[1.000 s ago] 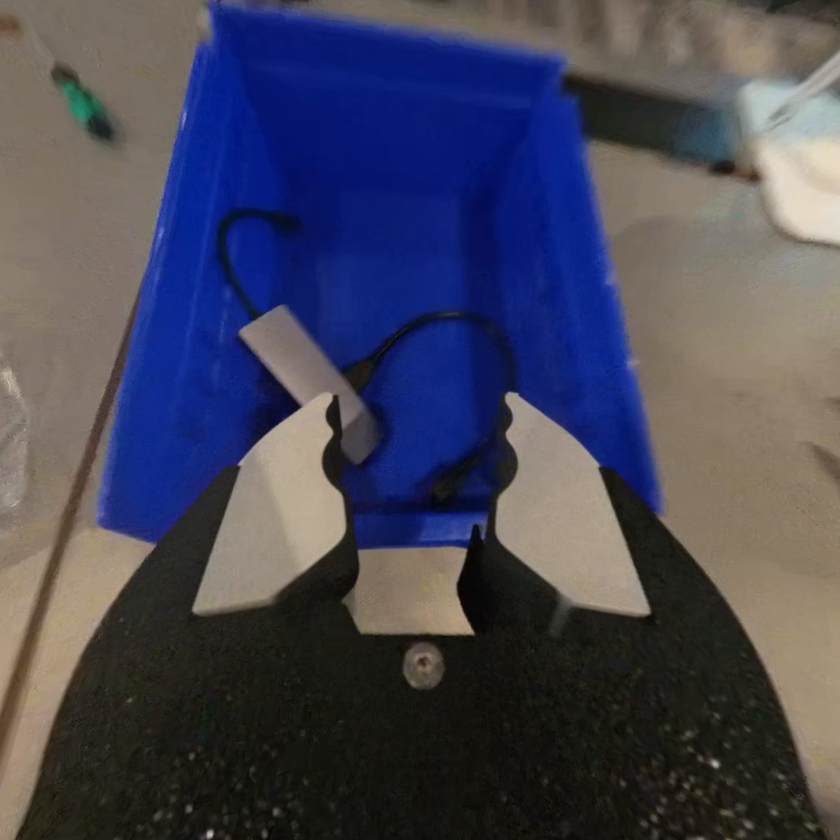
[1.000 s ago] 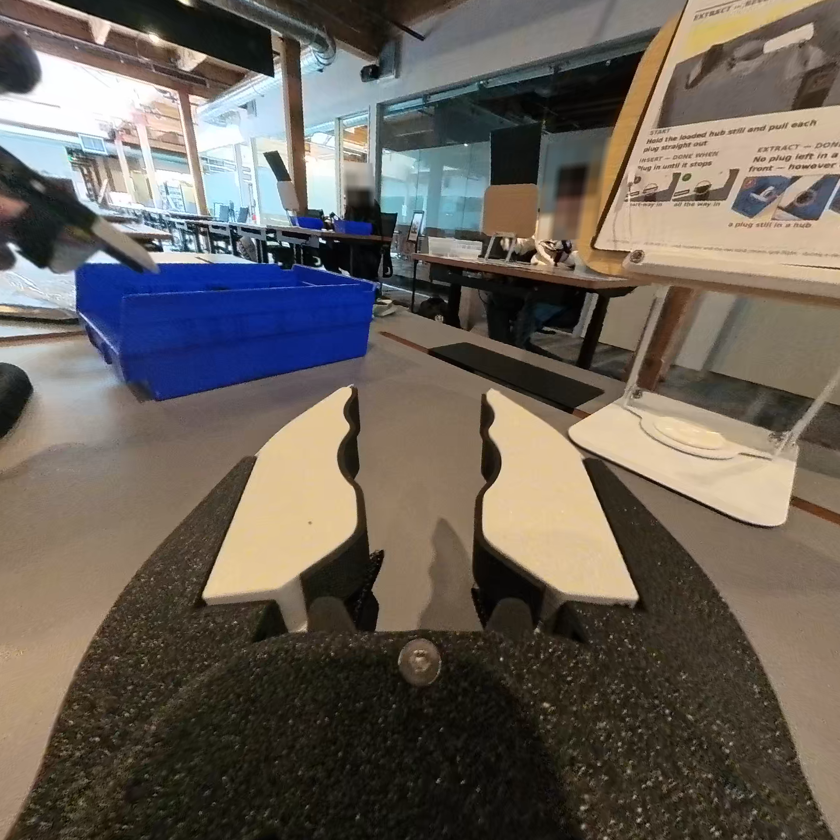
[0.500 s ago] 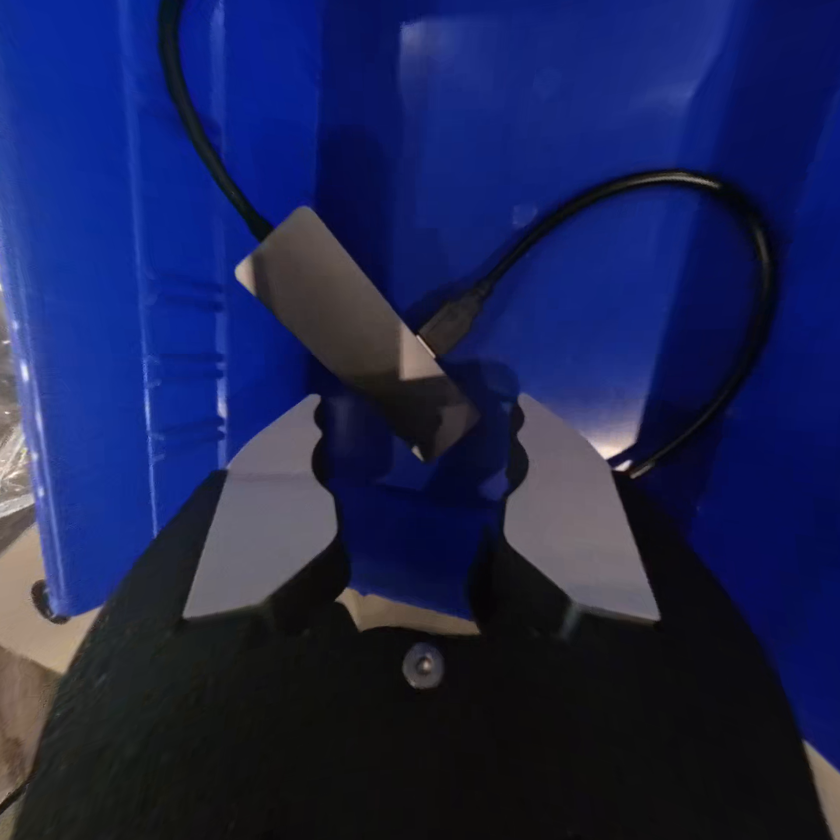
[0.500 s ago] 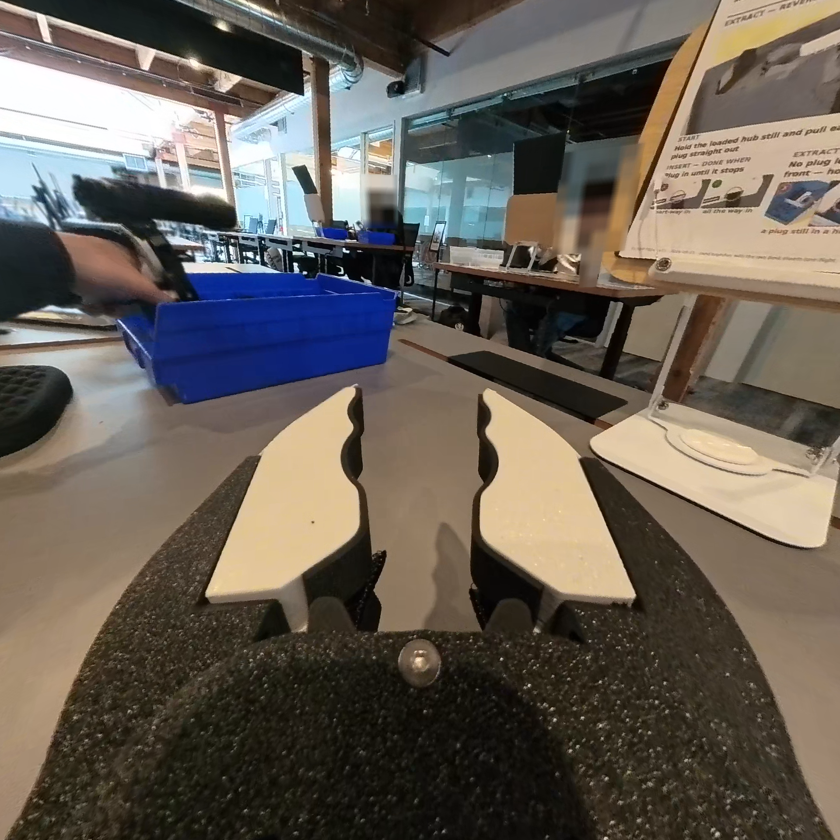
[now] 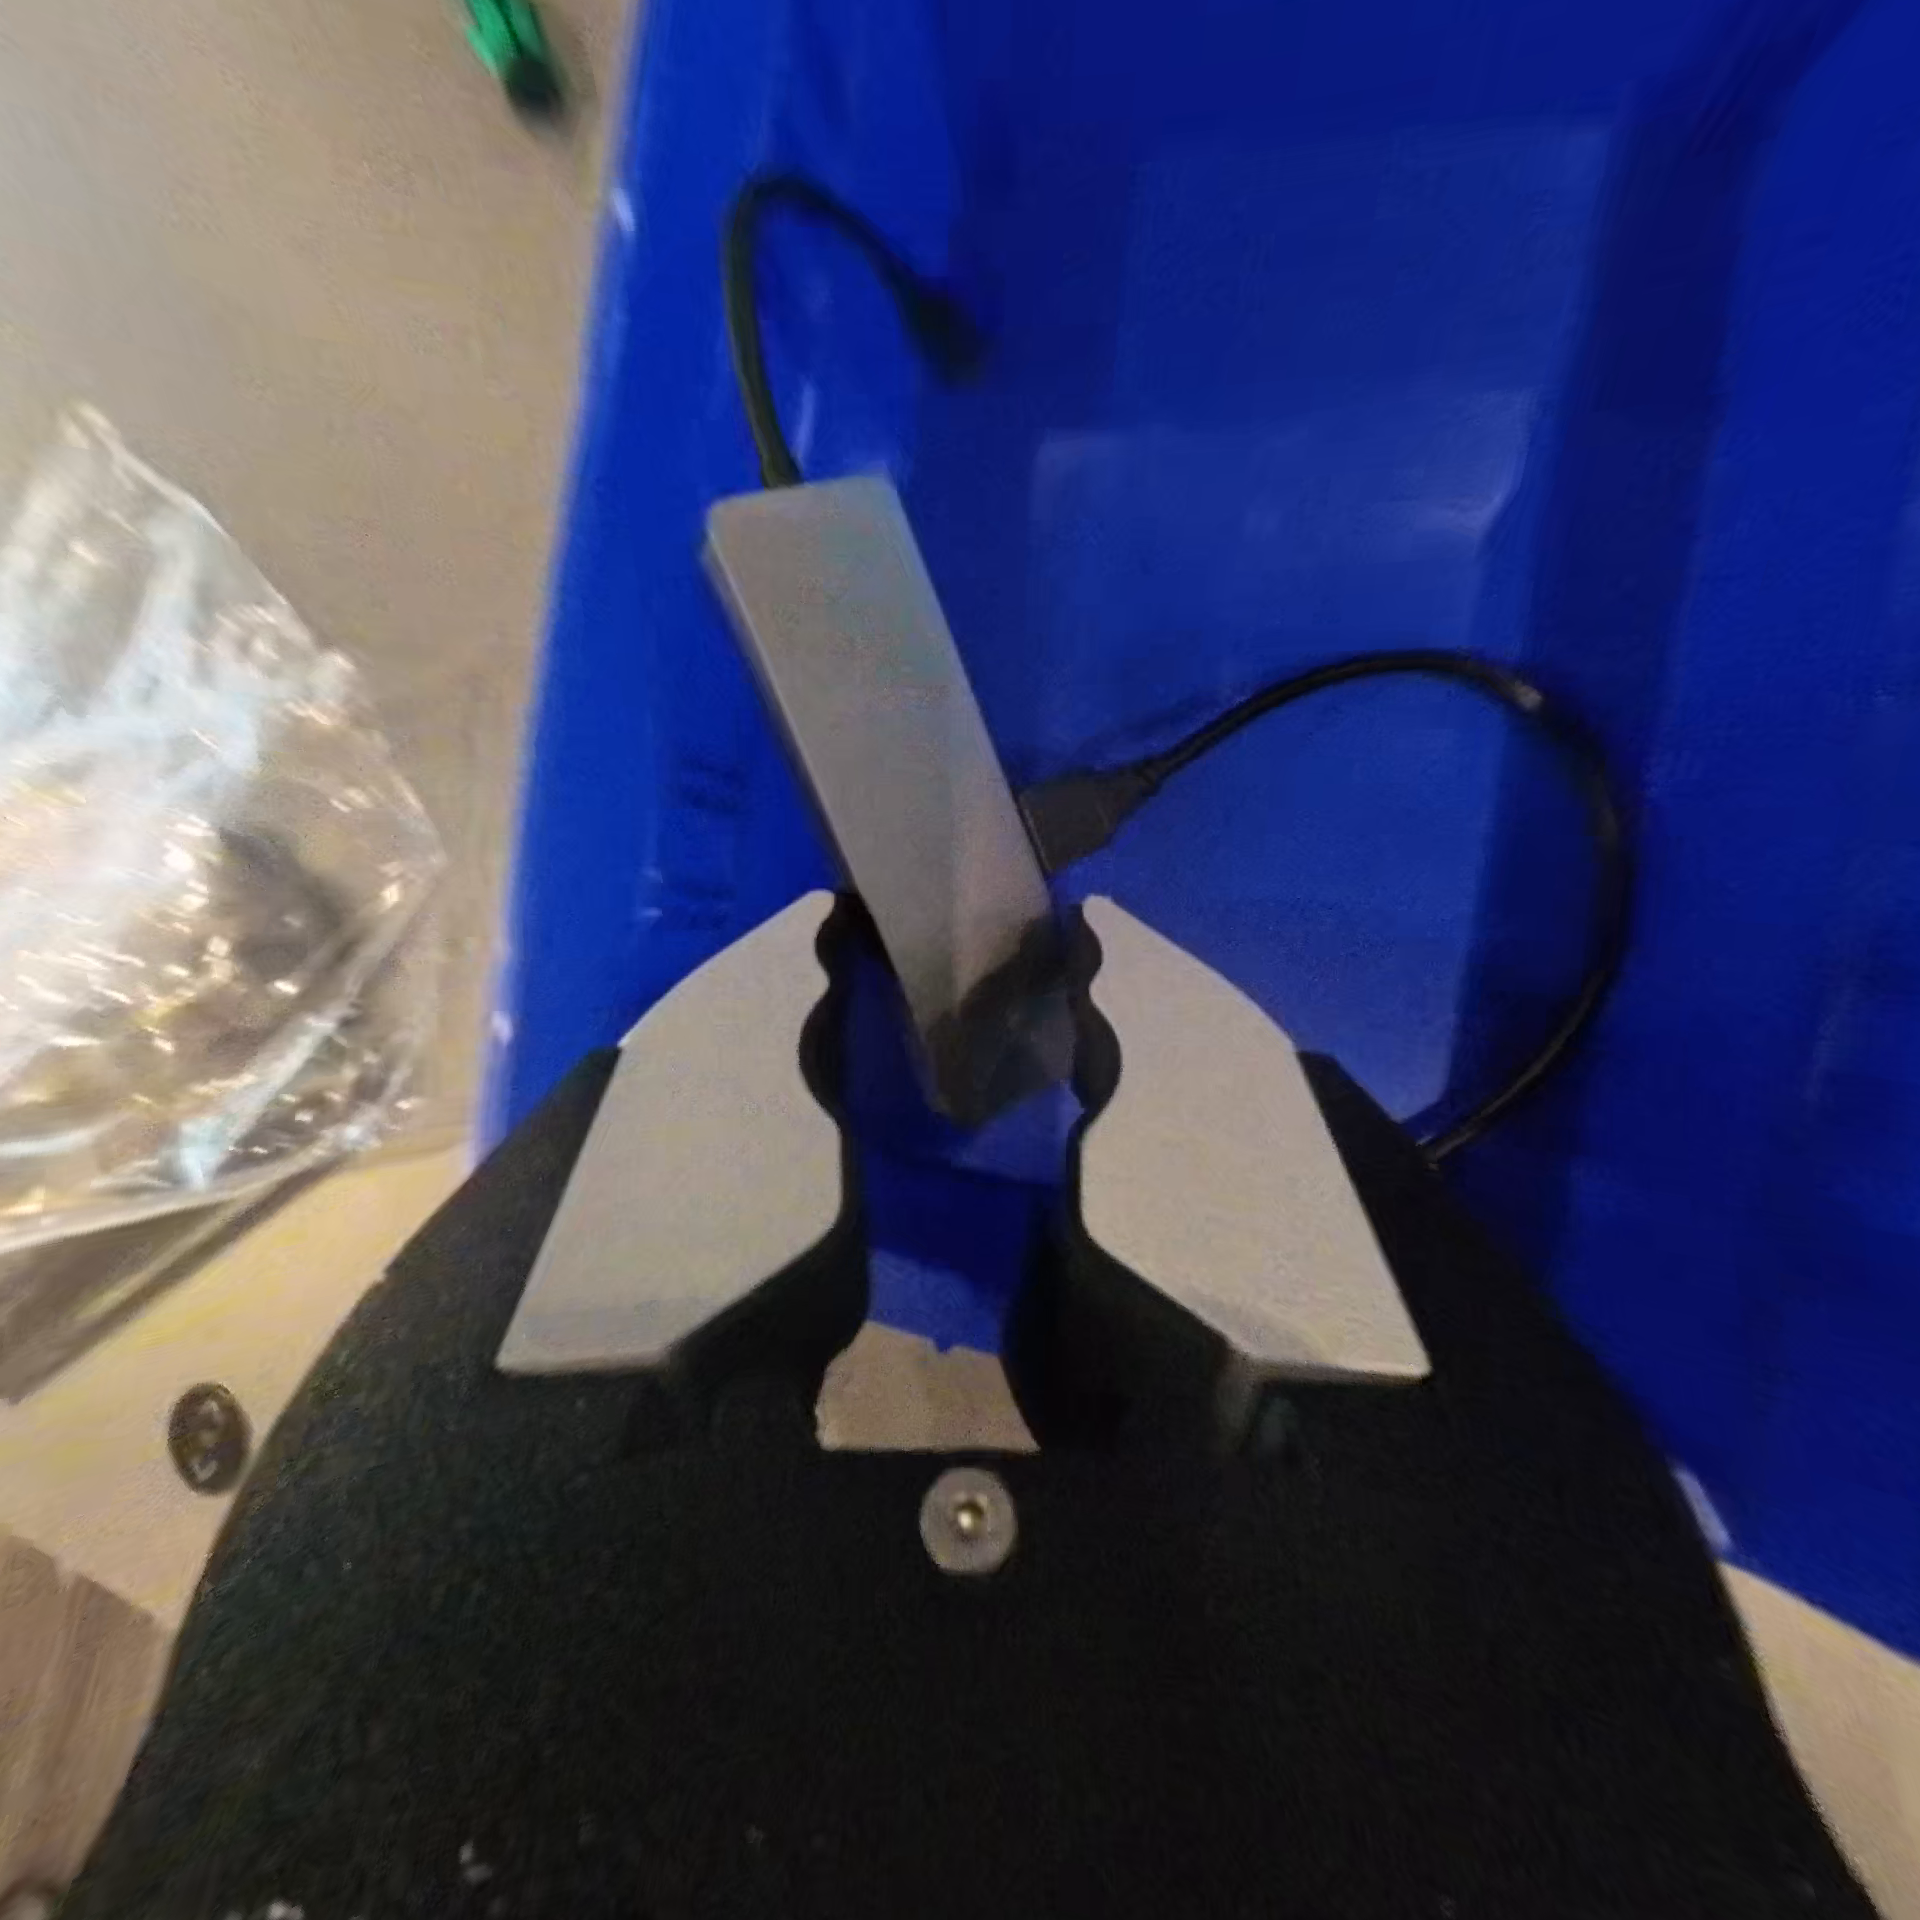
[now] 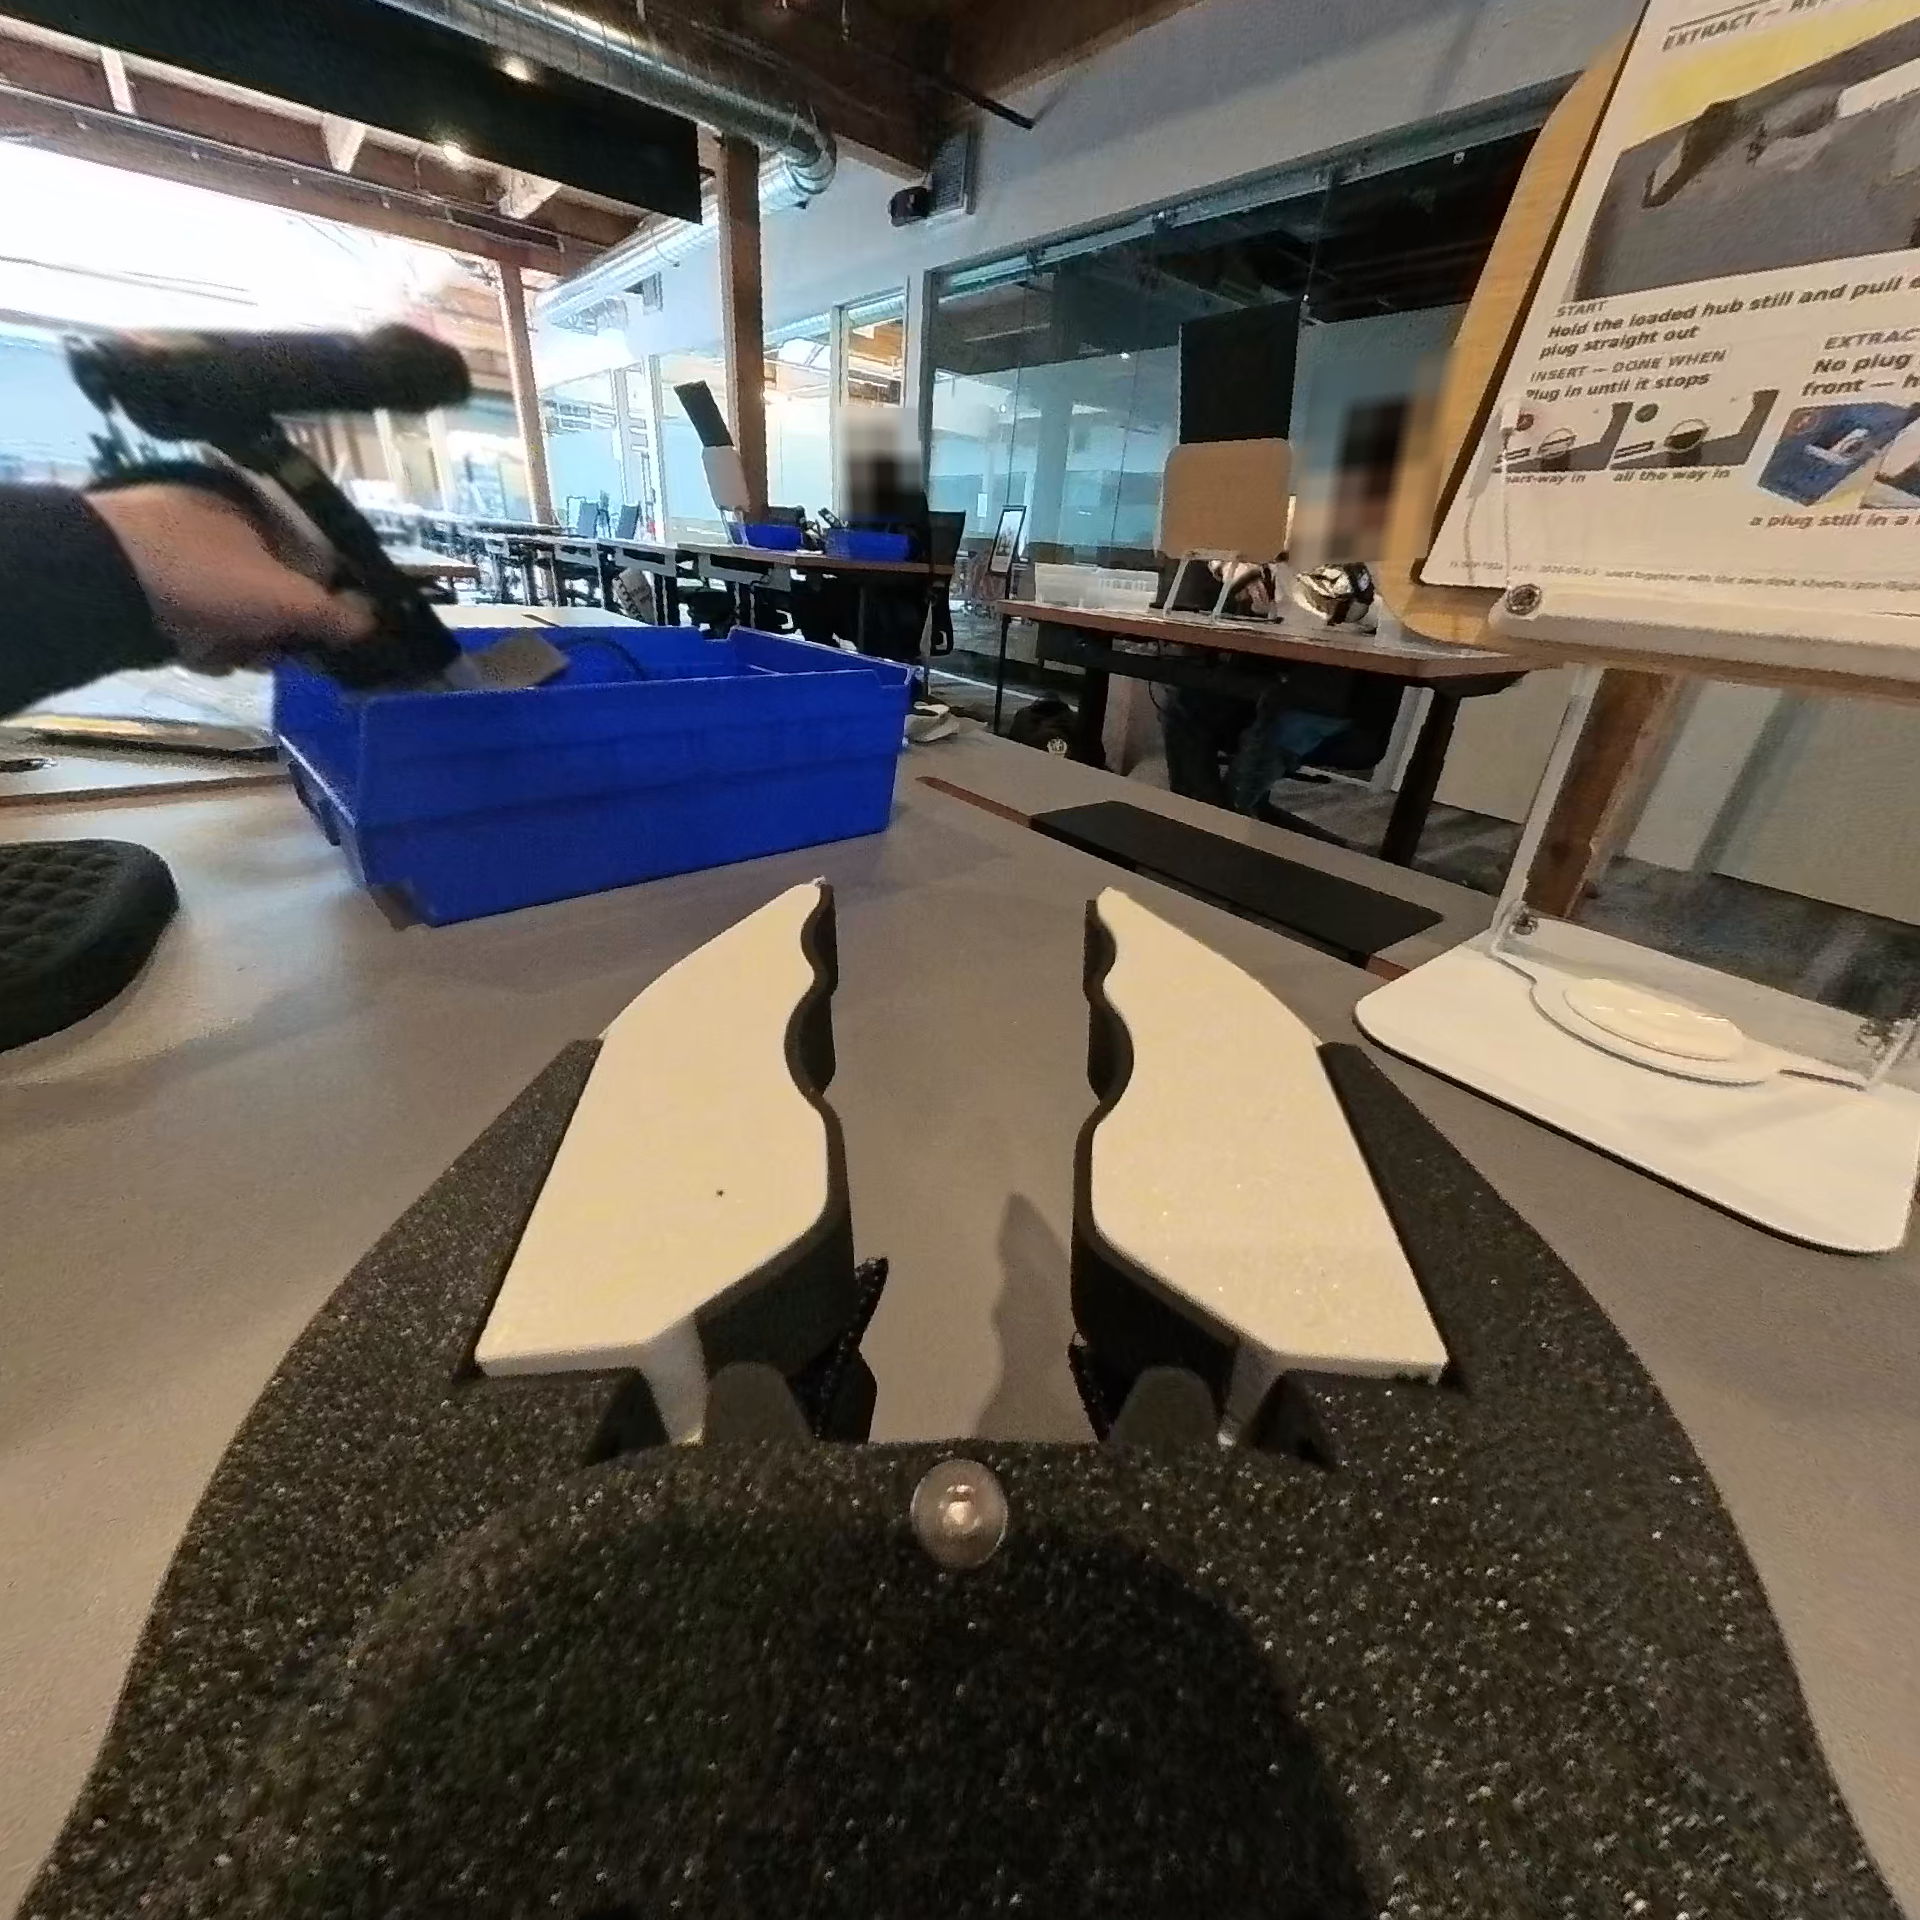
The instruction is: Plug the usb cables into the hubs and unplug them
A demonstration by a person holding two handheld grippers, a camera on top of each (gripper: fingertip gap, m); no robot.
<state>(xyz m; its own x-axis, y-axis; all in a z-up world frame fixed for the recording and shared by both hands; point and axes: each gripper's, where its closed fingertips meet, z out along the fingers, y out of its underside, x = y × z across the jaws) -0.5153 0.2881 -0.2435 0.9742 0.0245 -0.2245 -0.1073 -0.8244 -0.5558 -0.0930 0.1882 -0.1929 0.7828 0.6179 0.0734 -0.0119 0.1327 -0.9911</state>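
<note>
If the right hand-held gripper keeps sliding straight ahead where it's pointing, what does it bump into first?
Probably nothing soon. The right hand-held gripper points along bare grey table, between the blue bin and the black mat. Depth is hard to judge.

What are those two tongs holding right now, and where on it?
The left tongs pinch the near end of the grey hub over the blue bin. The right tongs hold nothing.

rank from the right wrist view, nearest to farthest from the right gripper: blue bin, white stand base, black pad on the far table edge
From the right gripper:
1. white stand base, right, closest.
2. black pad, ahead, slightly right.
3. blue bin, ahead left, only slightly beyond the pad.
</note>
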